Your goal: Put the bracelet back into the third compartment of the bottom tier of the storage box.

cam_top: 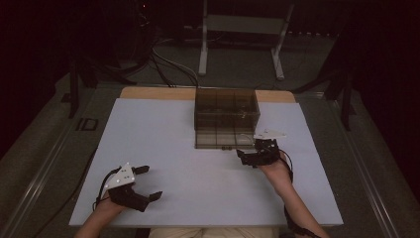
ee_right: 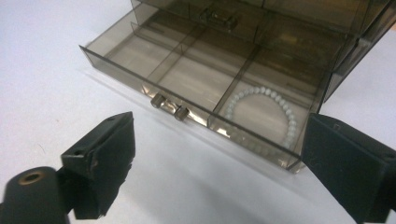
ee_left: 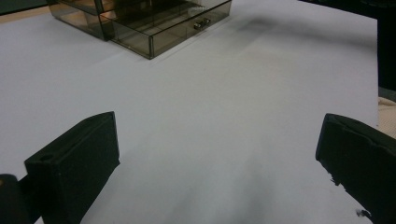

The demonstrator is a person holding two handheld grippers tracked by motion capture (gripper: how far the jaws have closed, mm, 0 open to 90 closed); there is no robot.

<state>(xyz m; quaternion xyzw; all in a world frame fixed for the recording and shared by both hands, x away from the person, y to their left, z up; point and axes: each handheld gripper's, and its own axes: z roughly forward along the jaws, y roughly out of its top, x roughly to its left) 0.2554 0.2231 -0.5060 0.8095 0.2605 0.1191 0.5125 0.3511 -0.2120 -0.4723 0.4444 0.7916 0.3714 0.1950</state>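
Note:
A smoked clear drawer box [cam_top: 227, 110] stands at the back middle of the white table top [cam_top: 163, 129]. Its bottom drawer [ee_right: 196, 79] is pulled out, with a two-knob handle [ee_right: 169, 106] on its front. A white bead bracelet [ee_right: 275, 109] lies in the drawer's right compartment; the other compartments look bare. My right gripper [ee_right: 219, 163] is open just in front of the drawer, holding nothing; in the high view this right gripper [cam_top: 246, 154] sits by the drawer's front right corner. My left gripper [cam_top: 150, 182] rests open near the front left, far from the box [ee_left: 149, 23].
A wooden strip [cam_top: 153, 92] shows behind the white sheet at the table's back edge. A grey metal stand [cam_top: 242, 29] and cables [cam_top: 163, 64] are on the floor beyond. Bare white surface [ee_left: 233, 93] lies between the two grippers.

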